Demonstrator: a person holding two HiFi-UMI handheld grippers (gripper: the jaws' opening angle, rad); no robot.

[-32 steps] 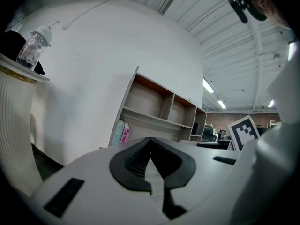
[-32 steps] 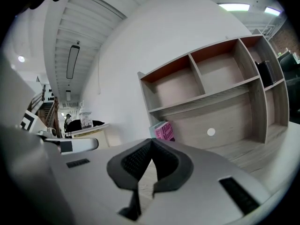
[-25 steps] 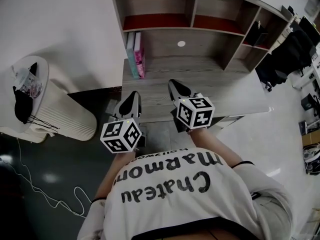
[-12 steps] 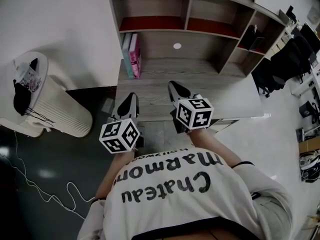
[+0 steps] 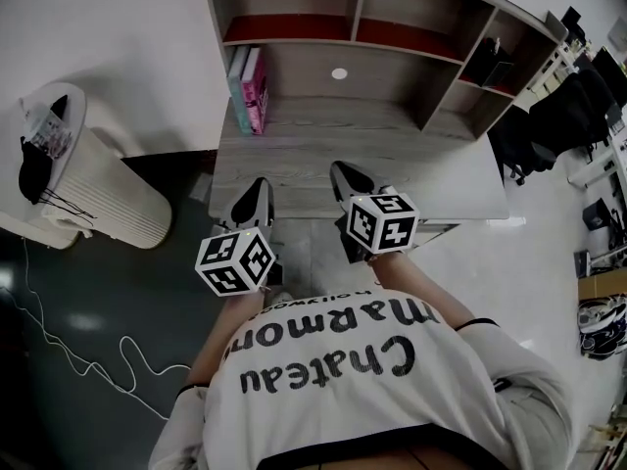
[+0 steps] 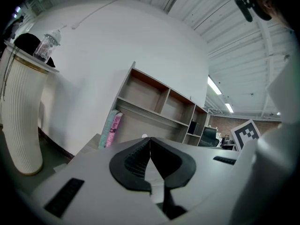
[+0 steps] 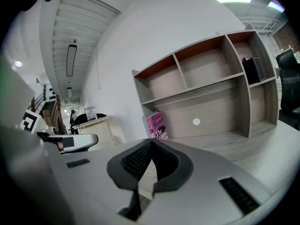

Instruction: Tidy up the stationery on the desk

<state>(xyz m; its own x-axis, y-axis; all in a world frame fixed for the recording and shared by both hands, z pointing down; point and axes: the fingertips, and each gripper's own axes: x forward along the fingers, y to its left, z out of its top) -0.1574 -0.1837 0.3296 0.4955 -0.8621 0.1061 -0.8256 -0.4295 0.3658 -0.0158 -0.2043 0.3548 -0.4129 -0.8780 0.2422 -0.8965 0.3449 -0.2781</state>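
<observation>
Desk (image 5: 392, 164): hutch (image 5: 392, 91) top cut off (upper edge); dark item (image 5: 495, 62) in cubby (image 5: 468, 101) unidentifiable.

I get flat, even indoor light, a bit dim and grey in the head view, where the floor (image 5: 69, 282) at left lies dark. Ceiling strips (image 6: 213, 85) glare in both gripper views. Those views bulge hard at the edges, black in the corners, soft up close.

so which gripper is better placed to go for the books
Left, probably: the left gripper is nearer the books standing on the desk; the right gripper is farther across. Both shut, empty.
</observation>
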